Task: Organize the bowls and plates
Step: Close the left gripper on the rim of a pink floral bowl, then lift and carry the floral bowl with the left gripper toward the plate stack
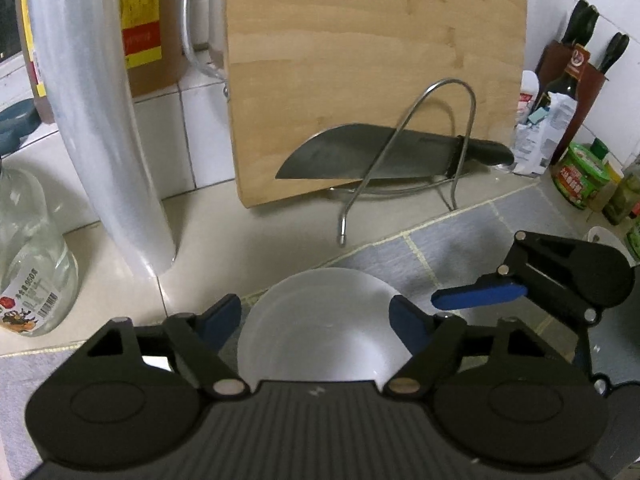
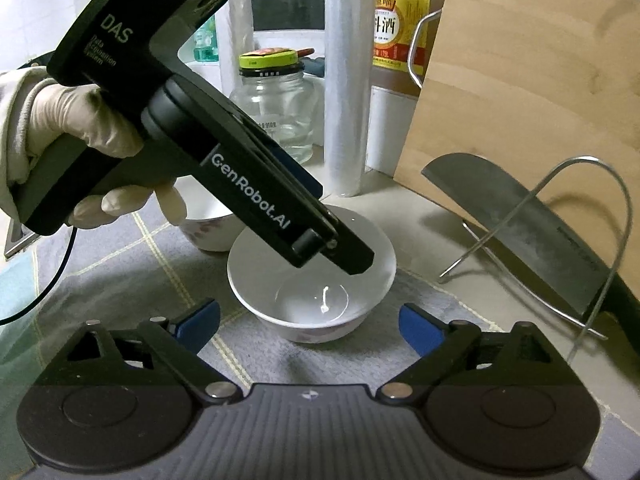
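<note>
White bowl (image 2: 312, 280) sits upright on the grey mat (image 2: 120, 264), mouth up, empty as far as I can see. Round, so no long axis to align to; any rim point works.

Left gripper (image 1: 316, 316) is directly over the bowl, tilted down into it, fingers spread wide with the bowl between them. In the right wrist view its tip looks to be inside the rim on the far side, but contact with the wall is hard to judge from that angle. Holding nothing.

Right gripper (image 2: 310, 324) is on the near side of the bowl, fingers also spread wide, empty, bowl straight ahead of it. Left is the closer one, so my call is that left takes the rim.

Second bowl (image 2: 208, 228), floral pattern, just behind-left of the white bowl, partly hidden by the left gripper. Likely the stacking partner.

Right of the bowl: wire rack (image 2: 560, 248) with cleaver (image 2: 520, 220), cutting board (image 2: 540, 80) behind. Keep clear of the blade.
</note>
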A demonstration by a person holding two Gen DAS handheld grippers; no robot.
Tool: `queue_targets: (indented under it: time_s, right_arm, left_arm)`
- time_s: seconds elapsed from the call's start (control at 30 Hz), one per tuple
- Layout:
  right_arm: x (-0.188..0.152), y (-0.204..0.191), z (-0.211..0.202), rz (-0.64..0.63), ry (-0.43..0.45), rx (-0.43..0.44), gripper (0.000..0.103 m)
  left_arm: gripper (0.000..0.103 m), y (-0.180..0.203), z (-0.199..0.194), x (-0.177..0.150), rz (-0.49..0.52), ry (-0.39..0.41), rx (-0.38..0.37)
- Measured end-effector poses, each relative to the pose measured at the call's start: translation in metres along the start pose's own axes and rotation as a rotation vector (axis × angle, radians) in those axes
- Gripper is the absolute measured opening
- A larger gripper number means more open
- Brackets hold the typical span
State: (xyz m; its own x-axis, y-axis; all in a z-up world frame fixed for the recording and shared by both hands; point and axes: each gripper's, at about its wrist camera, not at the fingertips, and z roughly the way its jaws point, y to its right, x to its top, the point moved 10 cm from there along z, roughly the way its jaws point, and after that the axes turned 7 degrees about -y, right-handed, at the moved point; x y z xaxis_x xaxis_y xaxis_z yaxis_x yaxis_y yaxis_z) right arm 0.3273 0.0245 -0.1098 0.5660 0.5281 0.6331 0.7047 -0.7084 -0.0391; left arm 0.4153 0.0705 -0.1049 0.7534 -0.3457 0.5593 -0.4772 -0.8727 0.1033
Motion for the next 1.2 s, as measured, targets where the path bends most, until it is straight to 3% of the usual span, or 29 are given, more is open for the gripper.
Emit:
queue_targets:
  time_s: [0.2,0.3,0.57,1.2]
  right_arm:
    - [-0.001,-0.002,0.006,-0.022,-0.003,-0.012,0.097]
    - [-0.002,-0.002,0.009,-0.023,-0.013,-0.014,0.090]
    - [-0.003,0.001,0.016,-0.026,-0.023,-0.021,0.084]
    - [0.000,0.001,0.012,-0.021,-0.019,-0.021,0.083]
  left_arm:
    - [0.080,-0.003,0.006,-0.002,0.008,-0.020,0.004]
    - [0.080,-0.005,0.009,-0.003,0.002,-0.026,0.001]
    - [0.075,-0.008,0.013,-0.006,-0.004,-0.036,-0.017]
    - [0.071,-0.001,0.011,-0.004,0.017,-0.022,-0.025]
